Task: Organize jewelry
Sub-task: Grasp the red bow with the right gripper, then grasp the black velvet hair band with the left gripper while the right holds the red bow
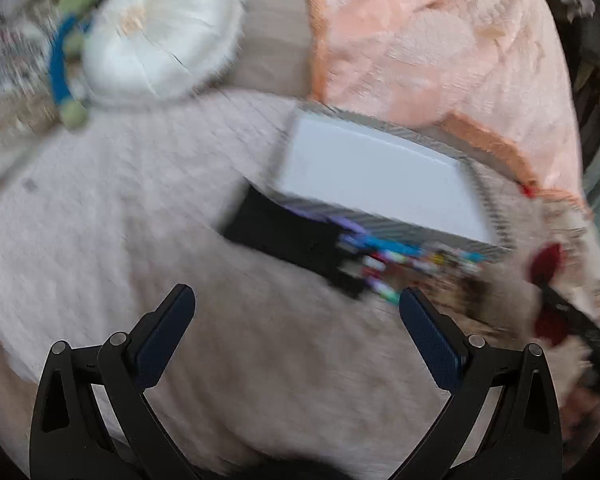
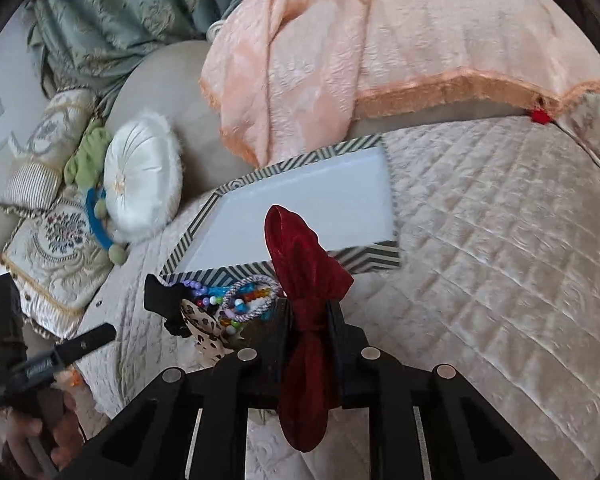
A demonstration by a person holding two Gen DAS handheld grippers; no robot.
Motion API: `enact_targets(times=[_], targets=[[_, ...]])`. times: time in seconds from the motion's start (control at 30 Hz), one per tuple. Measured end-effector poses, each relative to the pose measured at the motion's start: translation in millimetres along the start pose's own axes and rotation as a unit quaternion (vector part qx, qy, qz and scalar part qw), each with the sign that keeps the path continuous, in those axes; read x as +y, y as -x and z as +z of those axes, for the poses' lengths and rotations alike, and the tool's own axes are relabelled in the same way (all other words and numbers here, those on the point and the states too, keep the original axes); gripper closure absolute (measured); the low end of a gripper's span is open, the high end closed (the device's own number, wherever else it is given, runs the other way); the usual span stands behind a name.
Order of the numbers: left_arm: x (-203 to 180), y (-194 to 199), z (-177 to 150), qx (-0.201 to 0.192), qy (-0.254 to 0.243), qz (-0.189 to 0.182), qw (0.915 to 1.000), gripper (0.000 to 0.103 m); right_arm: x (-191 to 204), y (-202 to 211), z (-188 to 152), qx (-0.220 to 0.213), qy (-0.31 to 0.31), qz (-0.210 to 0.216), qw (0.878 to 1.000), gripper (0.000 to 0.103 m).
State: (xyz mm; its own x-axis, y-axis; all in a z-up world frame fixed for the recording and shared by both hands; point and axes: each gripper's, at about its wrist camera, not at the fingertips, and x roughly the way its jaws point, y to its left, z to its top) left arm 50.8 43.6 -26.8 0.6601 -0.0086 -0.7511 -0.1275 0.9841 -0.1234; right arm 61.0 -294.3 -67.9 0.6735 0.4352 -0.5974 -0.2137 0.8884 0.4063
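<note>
Right wrist view: right gripper (image 2: 308, 322) has its jaws clamped on the knot of a dark red velvet bow (image 2: 304, 276); 1 loop stands above the jaws at frame centre, the other hangs below them.

Behind the bow, a shallow rectangular tray with black-and-white chevron border and pale grey floor (image 2: 300, 204) lies on the quilted cream bedspread (image 2: 480, 260). Tray floor looks bare.

Just in front of the tray's near edge, left of the bow: a heap of multicoloured bead bracelets (image 2: 236, 300), a leopard-print fabric piece (image 2: 206, 326) and a black item (image 2: 162, 296), type unclear.

A peach blanket (image 2: 320, 48) is draped behind the tray. A round white satin cushion (image 2: 142, 184) sits at left.

Left wrist view (blurred): left gripper (image 1: 298, 300) hovers over the bedspread, jaws wide apart, nothing between them.
</note>
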Motion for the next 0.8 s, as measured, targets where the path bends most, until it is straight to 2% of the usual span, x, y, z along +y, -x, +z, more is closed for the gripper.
enact_targets(times=[0.07, 0.17, 0.33, 0.47, 0.63, 0.67, 0.7, 0.77, 0.8], targets=[[19, -14, 9, -0.001, -0.037, 0.021, 0.9991, 0.001, 0, 2, -1, 0.007, 0.006, -0.016, 1.0, 0.087], [42, -43, 16, 0.012, -0.056, 0.02, 0.9982, 0.001, -3, -5, -2, 0.028, 0.009, -0.04, 0.999, 0.087], [49, -78, 34, 0.03, -0.052, -0.041, 0.9974, 0.001, -22, -36, -9, 0.085, -0.02, -0.066, 0.994, 0.087], [37, -98, 49, 0.02, -0.08, -0.048, 0.9955, 0.001, -26, -45, -10, 0.095, -0.027, -0.064, 0.993, 0.086], [35, -127, 52, 0.046, -0.087, -0.076, 0.9922, 0.006, -31, -49, -12, 0.103, -0.032, -0.064, 0.992, 0.086], [36, -130, 50, 0.053, -0.084, -0.085, 0.9914, 0.013, -30, -48, -12, 0.103, -0.031, -0.065, 0.992, 0.086], [37, -131, 48, 0.058, -0.078, -0.096, 0.9906, 0.026, -31, -49, -12, 0.104, -0.03, -0.065, 0.992, 0.086], [40, -128, 43, 0.064, -0.068, -0.121, 0.9883, 0.038, -31, -50, -13, 0.105, -0.029, -0.064, 0.992, 0.086], [42, -124, 41, 0.063, -0.066, -0.125, 0.9879, 0.051, -30, -51, -13, 0.106, -0.029, -0.064, 0.992, 0.085]])
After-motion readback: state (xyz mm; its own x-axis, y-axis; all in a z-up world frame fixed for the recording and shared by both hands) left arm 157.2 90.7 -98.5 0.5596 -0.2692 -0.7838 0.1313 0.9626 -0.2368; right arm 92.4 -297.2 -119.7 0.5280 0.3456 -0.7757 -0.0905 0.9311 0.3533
